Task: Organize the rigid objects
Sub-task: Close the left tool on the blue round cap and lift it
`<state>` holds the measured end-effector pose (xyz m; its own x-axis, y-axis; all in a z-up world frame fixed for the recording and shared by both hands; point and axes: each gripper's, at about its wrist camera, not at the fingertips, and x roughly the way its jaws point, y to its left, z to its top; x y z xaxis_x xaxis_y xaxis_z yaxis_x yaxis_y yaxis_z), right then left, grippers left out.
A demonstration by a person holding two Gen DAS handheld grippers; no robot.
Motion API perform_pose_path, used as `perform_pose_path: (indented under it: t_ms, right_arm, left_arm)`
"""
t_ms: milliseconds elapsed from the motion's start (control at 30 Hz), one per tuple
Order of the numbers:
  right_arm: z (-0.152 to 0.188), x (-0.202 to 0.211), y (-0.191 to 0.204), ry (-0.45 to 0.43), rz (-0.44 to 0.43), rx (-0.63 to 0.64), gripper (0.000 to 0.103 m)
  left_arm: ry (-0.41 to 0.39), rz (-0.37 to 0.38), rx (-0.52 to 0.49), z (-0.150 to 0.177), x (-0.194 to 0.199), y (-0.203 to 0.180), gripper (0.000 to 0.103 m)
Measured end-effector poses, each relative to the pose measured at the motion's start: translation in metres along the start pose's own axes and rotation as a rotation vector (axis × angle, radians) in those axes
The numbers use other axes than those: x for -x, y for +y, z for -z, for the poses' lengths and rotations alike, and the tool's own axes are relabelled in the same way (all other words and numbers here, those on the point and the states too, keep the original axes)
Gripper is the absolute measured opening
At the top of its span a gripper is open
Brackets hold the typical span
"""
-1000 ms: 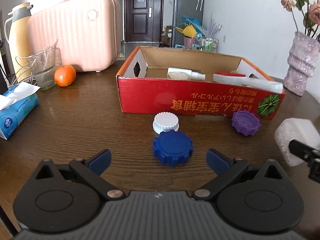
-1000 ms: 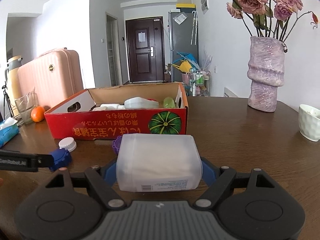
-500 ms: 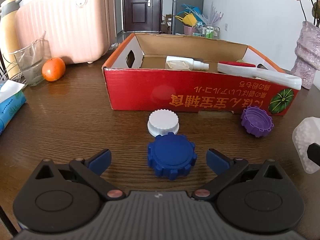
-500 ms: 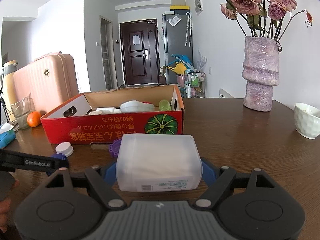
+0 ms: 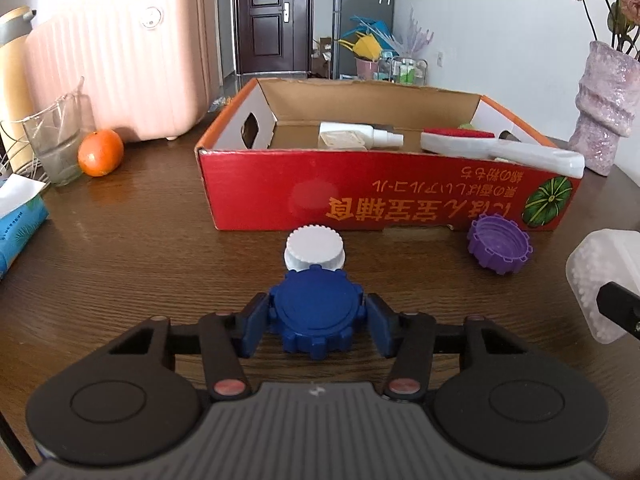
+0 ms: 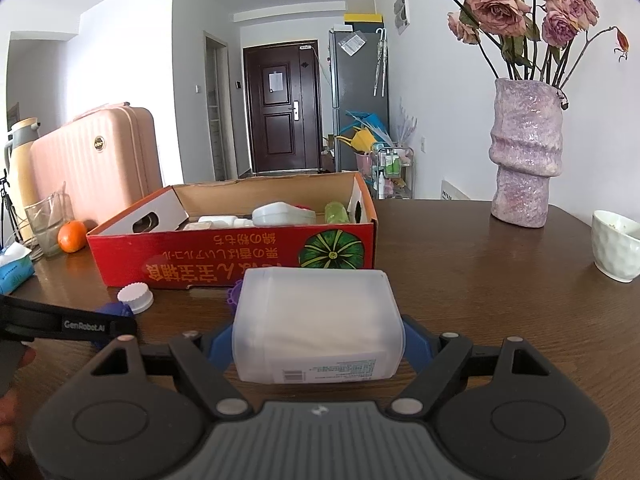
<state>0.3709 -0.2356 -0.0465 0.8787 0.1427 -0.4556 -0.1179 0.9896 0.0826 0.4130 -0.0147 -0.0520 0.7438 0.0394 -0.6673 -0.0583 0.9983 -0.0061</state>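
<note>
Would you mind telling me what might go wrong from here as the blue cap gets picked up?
The left hand-held gripper is closing on the toothed blue cap, which could slip out. The white cap touches or nearly touches it and may get nudged. The right hand-held gripper's translucent container hides the purple cap.

A dark blue, gear-edged plastic cap [image 5: 316, 316] lies flat on the brown wooden worktop [image 5: 140, 240]. Touching its far edge is a white ridged plastic cap [image 5: 314, 248]. A purple notched plastic cap [image 5: 498, 250] lies open side up against the red cardboard box [image 5: 360, 204]. A translucent white plastic container [image 6: 318, 330], label facing the camera, lies on its side.
</note>
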Motion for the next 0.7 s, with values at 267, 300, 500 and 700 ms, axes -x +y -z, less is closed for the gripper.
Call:
perform_pose_path:
  t_ms: [267, 300, 500, 700]
  right_arm:
    - [-0.001, 0.004, 0.0, -0.016, -0.002, 0.001, 0.081]
    - [-0.001, 0.004, 0.0, -0.018, -0.002, 0.001, 0.081]
    - [-0.001, 0.007, 0.001, -0.03, -0.001, 0.0, 0.081]
    - [-0.001, 0.013, 0.003, -0.047, -0.01, -0.006, 0.081]
  left_arm:
    - [-0.049, -0.035, -0.008, 0.0, 0.011, 0.0, 0.054]
    - [-0.055, -0.035, -0.009, 0.0, 0.012, 0.0, 0.054]
    - [-0.091, -0.034, 0.0, 0.0, 0.025, 0.001, 0.054]
    - [-0.129, -0.017, 0.025, 0.001, 0.042, 0.003, 0.054]
